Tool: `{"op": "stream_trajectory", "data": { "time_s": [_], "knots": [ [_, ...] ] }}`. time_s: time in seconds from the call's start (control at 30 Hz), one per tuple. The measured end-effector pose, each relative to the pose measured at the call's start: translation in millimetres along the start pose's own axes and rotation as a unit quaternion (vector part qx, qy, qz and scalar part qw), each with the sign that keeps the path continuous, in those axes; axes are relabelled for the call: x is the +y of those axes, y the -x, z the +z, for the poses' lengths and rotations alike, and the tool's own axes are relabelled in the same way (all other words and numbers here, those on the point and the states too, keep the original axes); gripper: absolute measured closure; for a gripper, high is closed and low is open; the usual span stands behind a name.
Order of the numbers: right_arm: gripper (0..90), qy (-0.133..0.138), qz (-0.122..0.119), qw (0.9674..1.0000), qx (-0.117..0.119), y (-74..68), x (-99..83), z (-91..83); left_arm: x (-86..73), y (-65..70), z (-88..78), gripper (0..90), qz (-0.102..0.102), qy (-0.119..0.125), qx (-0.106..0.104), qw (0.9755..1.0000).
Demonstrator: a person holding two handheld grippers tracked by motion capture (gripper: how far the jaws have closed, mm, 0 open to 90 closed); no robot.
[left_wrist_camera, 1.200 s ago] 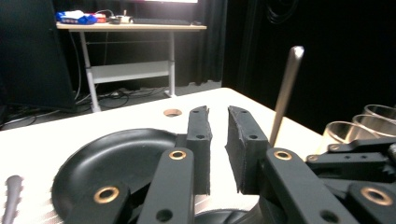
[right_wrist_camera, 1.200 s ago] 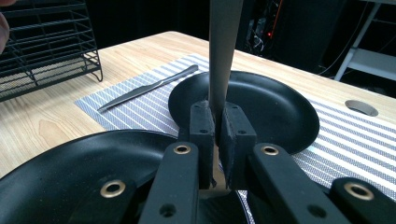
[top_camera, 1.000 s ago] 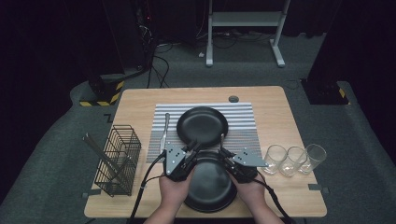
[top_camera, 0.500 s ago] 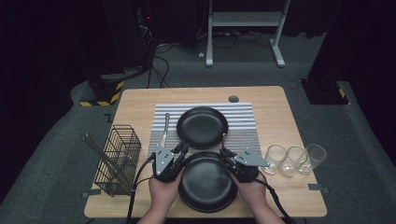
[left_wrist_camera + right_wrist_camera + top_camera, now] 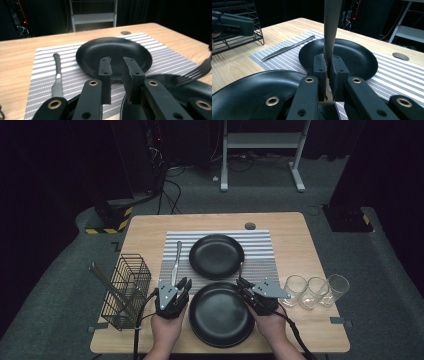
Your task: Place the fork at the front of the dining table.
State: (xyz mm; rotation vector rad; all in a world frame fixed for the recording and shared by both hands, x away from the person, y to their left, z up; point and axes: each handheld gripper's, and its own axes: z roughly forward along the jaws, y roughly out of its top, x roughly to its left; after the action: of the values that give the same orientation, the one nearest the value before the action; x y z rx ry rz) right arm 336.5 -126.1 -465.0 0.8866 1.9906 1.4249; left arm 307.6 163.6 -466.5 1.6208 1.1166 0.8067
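Two black plates lie in front of me: the far plate (image 5: 216,256) (image 5: 113,53) (image 5: 342,56) on the striped placemat (image 5: 260,245), the near plate (image 5: 220,315) (image 5: 254,92) at the table's front edge. A knife (image 5: 176,264) (image 5: 58,77) rests on the mat left of the far plate. My left gripper (image 5: 183,284) (image 5: 116,60) sits just left of the near plate; its jaws have just been opening, with nothing between them. My right gripper (image 5: 242,283) (image 5: 327,57) is shut on a grey fork (image 5: 332,25) (image 5: 192,73) at the near plate's upper right rim.
A black wire rack (image 5: 125,290) (image 5: 237,10) holding utensils stands at the left edge. Three clear glasses (image 5: 314,291) stand in a row at the right. A round hole (image 5: 250,226) marks the table's back.
My left gripper has slid left off the near plate's rim and dropped lower. The right gripper with the fork has stayed put.
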Motion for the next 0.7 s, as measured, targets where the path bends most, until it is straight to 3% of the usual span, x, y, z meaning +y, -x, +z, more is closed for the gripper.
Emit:
{"op": "stream_trajectory", "data": {
  "time_s": [0.47,0.7],
  "knots": [
    [84.2,0.0,0.001,1.0,-0.002,0.8,-0.4,-0.3,-24.8,-12.2,-1.1,72.5,-0.005,-0.044,0.014,0.9989],
    [84.2,0.0,0.004,1.0,-0.004,2.5,-0.5,-1.1,-35.5,-14.1,-1.8,70.1,0.008,-0.068,0.017,0.9975]
  ]
}}
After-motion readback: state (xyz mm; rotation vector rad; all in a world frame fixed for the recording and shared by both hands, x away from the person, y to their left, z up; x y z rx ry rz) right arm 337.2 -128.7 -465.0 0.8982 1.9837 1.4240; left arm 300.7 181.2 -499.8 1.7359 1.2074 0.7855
